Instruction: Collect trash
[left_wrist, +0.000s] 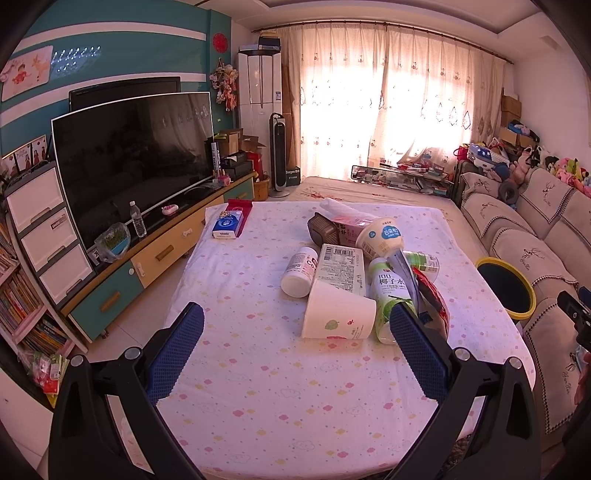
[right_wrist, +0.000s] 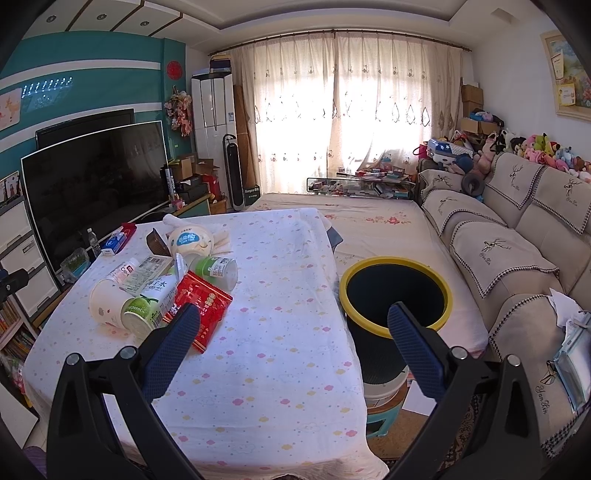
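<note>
Left gripper (left_wrist: 295, 343) hangs low over the near end of the table (left_wrist: 258, 406), blue fingers (left_wrist: 175, 350) spread wide, nothing between them. Right gripper (right_wrist: 293, 343) same state: fingers apart, empty, straddling the table's right edge.

Trash sits in one heap mid-table, ahead of the left gripper and biased to its right finger. Nearest piece is a white paper cup (left_wrist: 338, 312) on its side, mouth facing the tool, lying just ahead of the gap between the fingers. Touching the cup on the right: green coconut water bottle (left_wrist: 388, 295), its lower end partly hidden behind the right fingertip. Red snack wrapper (left_wrist: 432, 299) just right of that. Behind the cup: flat barcode carton (left_wrist: 341, 269), small white bottle (left_wrist: 301, 271), yogurt tub (left_wrist: 380, 236), brown tray (left_wrist: 323, 229), pink carton (left_wrist: 351, 225), green-label jar (left_wrist: 424, 262).

From the right wrist camera the heap is ahead and left; its left fingertip overlaps the red wrapper's near edge in view, contact unclear.

Yellow-rimmed trash bin (right_wrist: 397, 291) stands on the floor just beside the table's right edge, between table and sofa (right_wrist: 517, 258). Right gripper's right finger sits over the bin's rim in view.

Tissue pack (left_wrist: 228, 223) lies at the far left corner, well apart from the heap.
</note>
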